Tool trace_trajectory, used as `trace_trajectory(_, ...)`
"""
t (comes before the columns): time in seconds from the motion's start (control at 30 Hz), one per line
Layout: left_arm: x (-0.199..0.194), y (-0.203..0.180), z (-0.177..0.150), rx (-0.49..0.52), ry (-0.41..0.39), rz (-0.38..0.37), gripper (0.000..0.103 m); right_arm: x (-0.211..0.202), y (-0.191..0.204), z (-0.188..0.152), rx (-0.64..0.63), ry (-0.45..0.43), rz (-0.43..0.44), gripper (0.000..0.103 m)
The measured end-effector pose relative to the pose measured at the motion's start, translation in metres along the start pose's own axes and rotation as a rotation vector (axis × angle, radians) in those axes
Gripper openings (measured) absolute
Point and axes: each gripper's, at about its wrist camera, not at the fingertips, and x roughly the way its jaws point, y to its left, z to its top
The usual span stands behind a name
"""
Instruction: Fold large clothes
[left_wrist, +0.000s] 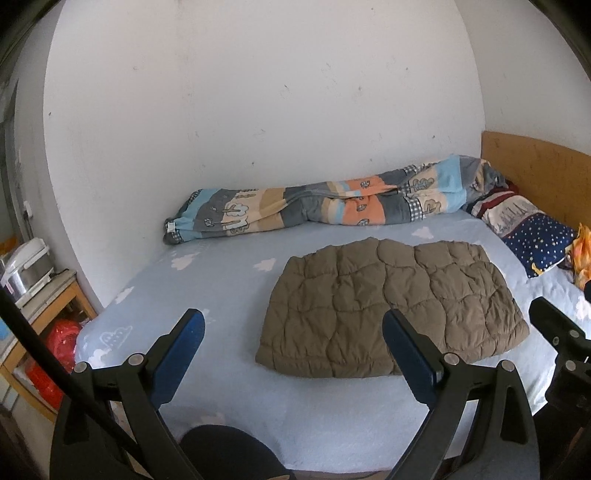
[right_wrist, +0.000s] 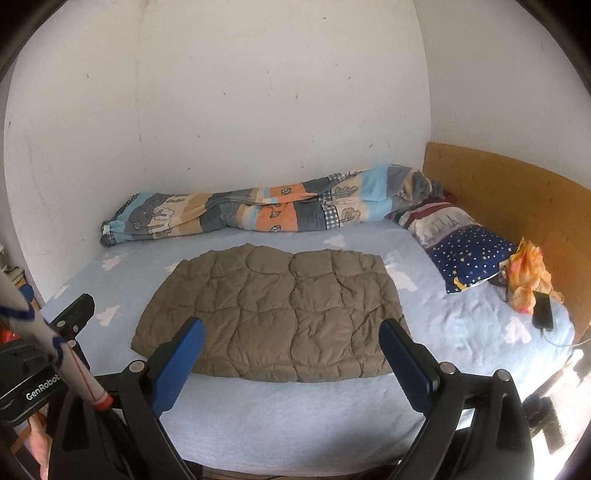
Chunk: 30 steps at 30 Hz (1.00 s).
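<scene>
A brown quilted jacket (left_wrist: 391, 306) (right_wrist: 273, 317) lies folded into a flat rectangle in the middle of the bed (left_wrist: 229, 280) (right_wrist: 295, 417), on the light blue cloud-print sheet. My left gripper (left_wrist: 293, 332) hangs above the bed's near edge, jaws wide open, nothing between them; the jacket lies beyond its right finger. My right gripper (right_wrist: 291, 339) is also wide open and empty, held in front of the jacket's near edge without touching it. The right gripper's finger (left_wrist: 554, 325) shows at the right edge of the left wrist view.
A rolled patterned duvet (left_wrist: 332, 203) (right_wrist: 266, 210) lies along the far wall. A starry pillow (left_wrist: 532, 236) (right_wrist: 461, 251), orange cloth (right_wrist: 528, 277) and a black phone (right_wrist: 543, 310) sit by the wooden headboard (right_wrist: 509, 192). A shelf with a rice cooker (left_wrist: 26, 266) stands left of the bed.
</scene>
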Motion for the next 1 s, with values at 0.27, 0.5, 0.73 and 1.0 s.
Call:
trace_trajectory(0.27, 0.016, -0.008, -0.011, 0.039, 0.045, 0.012, 0.096, 0.014, 0.003, 0.000, -0.019, 0.021, -0.021, 0.098)
trace_trajectory(0.5, 0.044, -0.012, -0.022, 0.051, 0.109, 0.014, 0.096, 0.041, 0.007, -0.013, -0.032, 0.084, -0.017, 0.098)
trace_trajectory(0.73, 0.062, -0.023, -0.031, 0.073, 0.149, -0.019, 0.096, 0.058, 0.002, -0.022, -0.037, 0.122, -0.046, 0.098)
trace_trajectory(1.0, 0.070, -0.027, -0.037, 0.093, 0.170, -0.023, 0.096, 0.071, 0.002, -0.028, -0.034, 0.153, -0.051, 0.098)
